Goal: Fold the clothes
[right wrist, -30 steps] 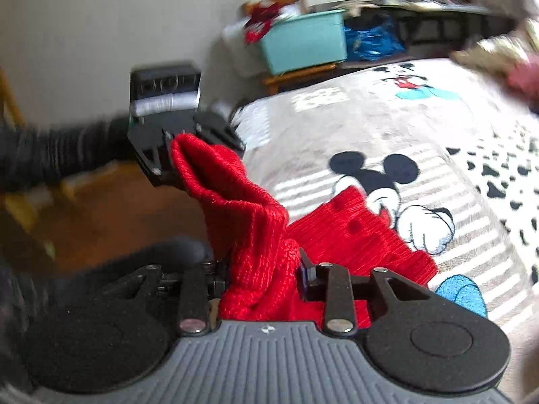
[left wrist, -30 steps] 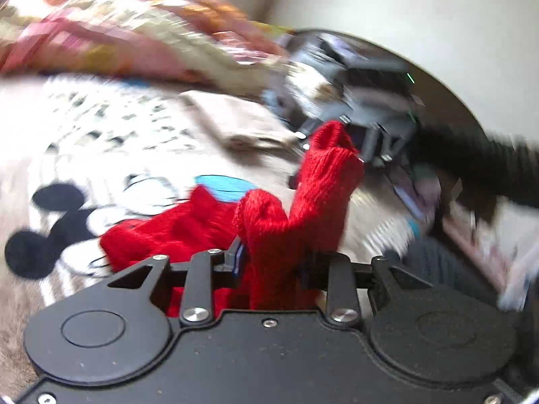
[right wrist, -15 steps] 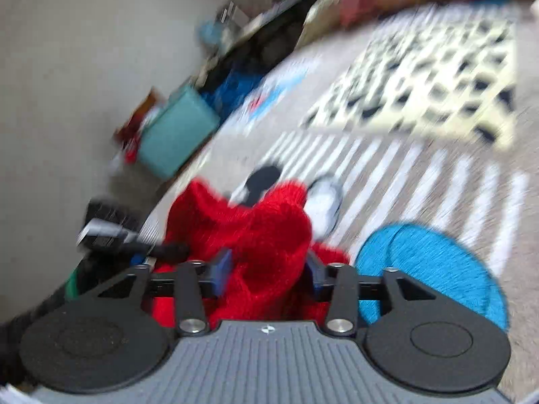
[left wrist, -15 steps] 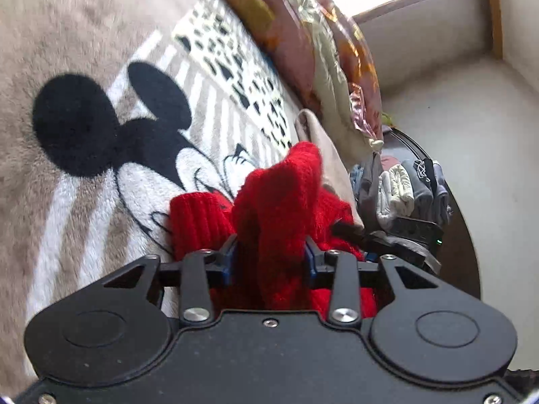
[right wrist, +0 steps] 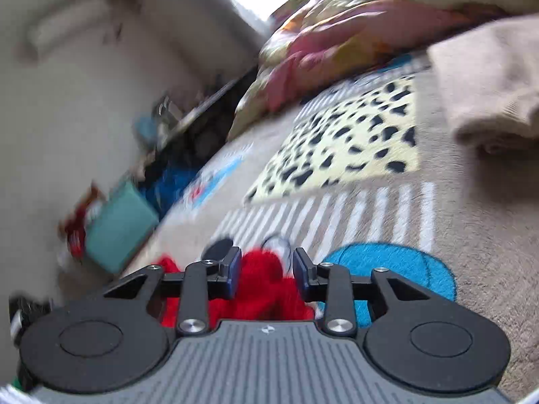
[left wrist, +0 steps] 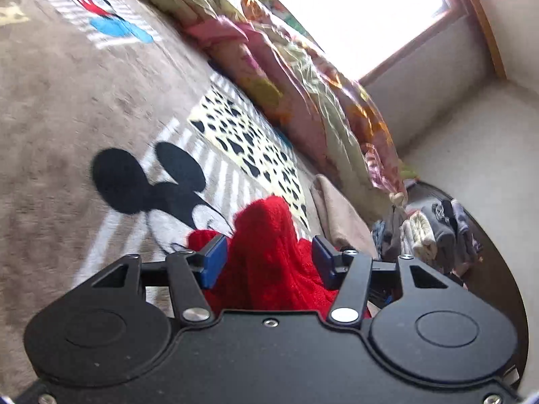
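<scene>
Left gripper (left wrist: 266, 259): jaws opening, red knit garment (left wrist: 269, 252) loose between pads, bunched on cartoon blanket (left wrist: 67, 101) at your 12 o'clock. Risk: fold springs back. Right gripper (right wrist: 266, 271): jaws closing around same knit; you may snag blanket pile underneath.

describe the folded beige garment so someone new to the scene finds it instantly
Start at the cartoon-mouse blanket covering the bed. Past its yellow black-spotted patch, below the floral quilt, lies the beige garment. It is the only plain, unpatterned piece, unlike the red knit.
</scene>
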Action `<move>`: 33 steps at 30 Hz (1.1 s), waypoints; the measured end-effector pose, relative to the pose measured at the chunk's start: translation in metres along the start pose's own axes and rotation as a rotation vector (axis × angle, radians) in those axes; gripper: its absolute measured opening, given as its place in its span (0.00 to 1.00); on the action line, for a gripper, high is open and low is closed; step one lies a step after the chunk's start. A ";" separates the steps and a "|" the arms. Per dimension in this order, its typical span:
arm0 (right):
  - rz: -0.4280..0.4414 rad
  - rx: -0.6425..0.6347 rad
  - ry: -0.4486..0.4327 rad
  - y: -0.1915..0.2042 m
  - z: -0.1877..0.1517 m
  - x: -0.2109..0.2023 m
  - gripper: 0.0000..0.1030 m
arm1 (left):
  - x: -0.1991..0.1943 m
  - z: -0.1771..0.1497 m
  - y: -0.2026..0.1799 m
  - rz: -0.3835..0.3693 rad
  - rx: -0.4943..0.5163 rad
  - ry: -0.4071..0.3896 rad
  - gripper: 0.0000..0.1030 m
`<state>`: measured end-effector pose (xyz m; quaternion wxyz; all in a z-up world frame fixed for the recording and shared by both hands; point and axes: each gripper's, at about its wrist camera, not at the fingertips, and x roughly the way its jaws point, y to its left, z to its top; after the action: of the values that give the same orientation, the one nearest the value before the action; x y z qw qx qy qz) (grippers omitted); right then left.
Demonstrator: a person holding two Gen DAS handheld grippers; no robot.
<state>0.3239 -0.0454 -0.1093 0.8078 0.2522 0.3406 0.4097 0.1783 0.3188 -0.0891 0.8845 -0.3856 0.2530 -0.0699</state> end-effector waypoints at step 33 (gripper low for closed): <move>0.020 -0.678 0.106 0.060 -0.069 0.012 0.72 | 0.044 -0.073 -0.050 0.178 0.752 0.137 0.68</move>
<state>0.2474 0.0061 -0.1162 0.8228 -0.0490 0.2242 0.5199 0.1833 0.2226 -0.1128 0.9478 -0.0054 0.3004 -0.1064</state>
